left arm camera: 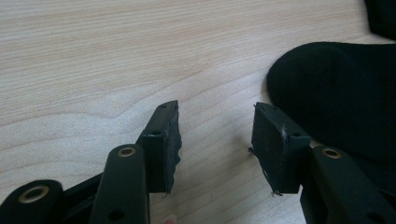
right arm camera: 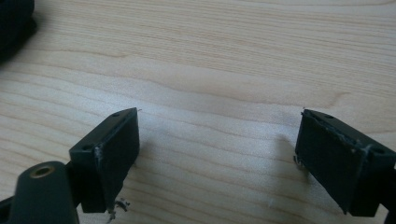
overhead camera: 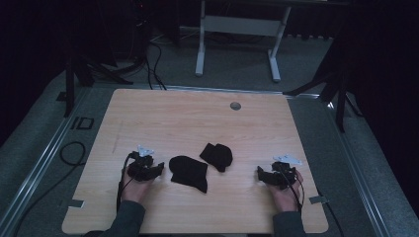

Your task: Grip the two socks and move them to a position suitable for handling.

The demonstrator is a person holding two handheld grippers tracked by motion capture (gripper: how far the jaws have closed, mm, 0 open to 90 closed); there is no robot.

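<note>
Dark room, grey floor, light wood desk (overhead camera: 197, 123) in the middle; white frame legs (overhead camera: 200, 49) stand behind it.

Left hand-held gripper (overhead camera: 157, 169) sits low on the desk near the front-left, jaws apart, nothing between them. In the left gripper view (left arm camera: 215, 140) bare wood shows in the gap, and a black sock (left arm camera: 341, 93) lies just beside the right-hand jaw; contact can't be told.

Right hand-held gripper (overhead camera: 260, 174) sits near the front-right, jaws wide apart, empty, over bare wood in the right gripper view (right arm camera: 217, 154).

Between the two: the sock (overhead camera: 188, 172) lies flat, closer to the left gripper. Second sock (overhead camera: 217, 156) lies just behind and right of it, bunched, close to the first; well apart from the right gripper. Its edge shows at the top-left corner of the right gripper view (right arm camera: 14, 28).

Grey round grommet (overhead camera: 235, 105) near the far edge. Tape bits at the front-left edge (overhead camera: 75, 203) and front-right edge (overhead camera: 316, 199).

Floor marking "ID" (overhead camera: 82, 123) left of the desk. No other readable text or brands.
</note>
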